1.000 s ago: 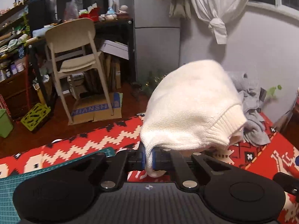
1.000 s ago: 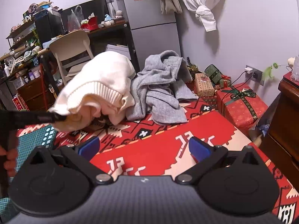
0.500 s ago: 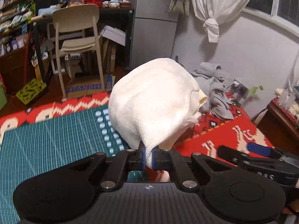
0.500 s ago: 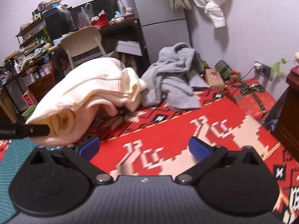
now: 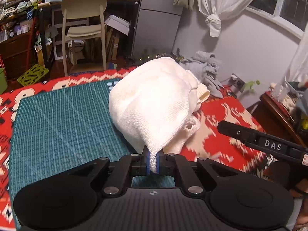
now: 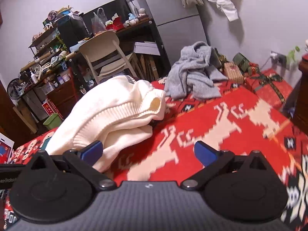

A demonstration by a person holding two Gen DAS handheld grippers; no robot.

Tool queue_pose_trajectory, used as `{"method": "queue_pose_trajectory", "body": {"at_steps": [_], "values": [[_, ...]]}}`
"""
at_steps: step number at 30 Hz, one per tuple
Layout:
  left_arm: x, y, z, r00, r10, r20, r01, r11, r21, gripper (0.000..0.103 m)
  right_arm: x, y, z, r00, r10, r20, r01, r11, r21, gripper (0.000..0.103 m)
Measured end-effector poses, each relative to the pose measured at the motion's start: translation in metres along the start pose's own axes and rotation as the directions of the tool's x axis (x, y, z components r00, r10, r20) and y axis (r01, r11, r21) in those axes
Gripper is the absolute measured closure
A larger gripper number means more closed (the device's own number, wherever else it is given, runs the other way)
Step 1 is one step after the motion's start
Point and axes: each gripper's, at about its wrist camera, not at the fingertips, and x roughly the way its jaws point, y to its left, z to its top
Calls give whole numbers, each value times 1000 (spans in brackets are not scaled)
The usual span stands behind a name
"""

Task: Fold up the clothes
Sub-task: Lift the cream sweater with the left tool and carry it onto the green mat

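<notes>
- Sweater (image 5: pixel 154 104), white knit, hung bunched from the left gripper (image 5: pixel 153 161), whose jaws were pinched on a narrow tuck of its fabric; the bulk drooped over the right edge of the green cutting mat (image 5: pixel 61 127), partly above the mat and partly above the red patterned cloth (image 6: pixel 221 119) just right of it.
- Right gripper (image 6: pixel 147 153) stood with jaws wide apart and nothing between them; its left pad sat just at the sweater's ribbed hem, contact not resolvable.
- Judged stage: garment was in a heap, no flat folds visible. Whether it was on its way to being laid on the mat or lifted off it could not be settled.
- Risk 1: the left hold was on a thin pinch of loose knit. The weight of the hanging bulk could pull the fabric out of the jaws, dropping the sweater half off the mat.
- Risk 2: knit stretches; one-point suspension could distort the shape and leave cuff (image 5: pixel 204 94) and hem tangled, so any lay-down would be creased.
- Risk 3: the open right gripper, closing beside the hem, could catch several layers at once.
- Risk 4: a swing away from the mat could drag the sweater into the grey garment (image 6: pixel 194 80), which lay crumpled beyond the mat's far right corner.
- Containers: a small green bin (image 6: pixel 53 120) stood on the floor beyond the mat's far left; contents not visible. Wrapped gift boxes (image 6: pixel 265 82) sat far right of the mat, closed. Shelf clutter too small to itemise.
</notes>
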Motion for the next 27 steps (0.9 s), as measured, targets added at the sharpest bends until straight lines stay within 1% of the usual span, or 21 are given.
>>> {"method": "queue_pose_trajectory", "body": {"at_steps": [1,3,6,9,12,16,21,27], "values": [[-5,0,-5,1000,-1,-2,1,1000,2,97,-7,4,-4,1000,-9,0,9,1000,-3,1],[-17,1,-16,1000,-3,-5,3,1000,3,97,-22,15,-11,1000,1,-3,-1,1000,-21,1],[-37,7,-31,1000,-10,-3,10,1000,-26,97,-44,32,-22,1000,1,-3,-1,999,-52,1],[-54,16,-44,1000,-12,-4,11,998,-60,97,-63,45,-34,1000,8,-18,-9,999,-44,1],[-73,29,-59,1000,8,8,-7,996,-86,97,-76,52,-43,999,7,-43,-9,999,-36,1],[-96,52,-79,999,33,10,-31,989,-143,97,-91,65,-54,999,-2,-55,-1,998,-66,1],[-112,76,-95,992,124,32,-117,981,-154,97,-105,78,-61,998,-2,-69,-1,999,-54,1],[-115,106,-98,970,238,54,-226,959,-170,97,-112,92,-64,997,2,-75,-9,997,-82,2]]}}
